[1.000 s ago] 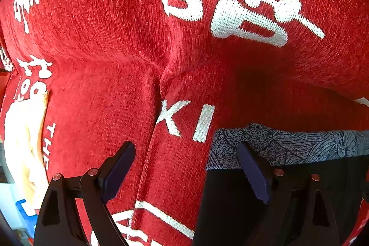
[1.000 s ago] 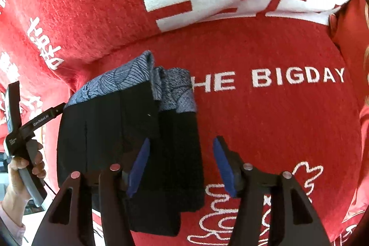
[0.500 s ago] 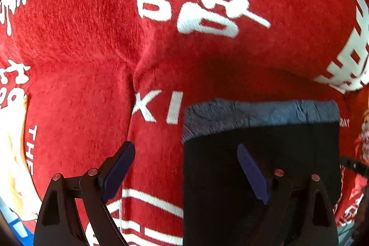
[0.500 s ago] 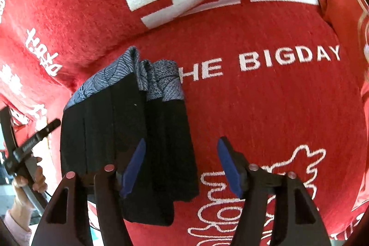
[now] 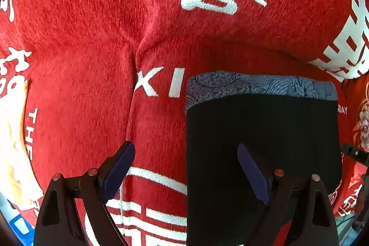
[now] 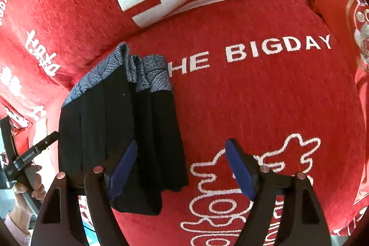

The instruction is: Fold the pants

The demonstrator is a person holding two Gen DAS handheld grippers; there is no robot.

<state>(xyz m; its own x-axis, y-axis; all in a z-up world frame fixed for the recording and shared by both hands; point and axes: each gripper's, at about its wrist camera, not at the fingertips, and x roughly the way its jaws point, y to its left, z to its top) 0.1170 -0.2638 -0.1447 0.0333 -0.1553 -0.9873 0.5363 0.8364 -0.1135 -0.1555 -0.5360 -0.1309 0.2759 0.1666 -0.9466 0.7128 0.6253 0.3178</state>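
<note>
The folded black pants (image 5: 260, 130) lie flat on the red sofa seat, their grey patterned waistband (image 5: 260, 87) toward the backrest. My left gripper (image 5: 184, 151) hangs open above their left edge: one finger is over red fabric, the other over black cloth, and nothing is gripped. In the right wrist view the pants (image 6: 103, 126) show stacked layers and a bunched waistband (image 6: 147, 75). My right gripper (image 6: 182, 146) is over their right edge with its jaws opening. That edge lies below the gap and the pads are not pressing on it.
The red sofa cover (image 6: 265, 96) bears white lettering, and a seam (image 5: 133, 84) runs between its seat cushions. A cream cloth (image 5: 13, 142) lies at the far left. A red embroidered cushion (image 6: 341, 15) stands at the right. A person's hand (image 6: 34, 188) holds the other tool.
The right jaws have spread wider above the pants' right edge. The left gripper has shifted, so the whole folded pants now show beneath it; its jaws have stayed equally wide.
</note>
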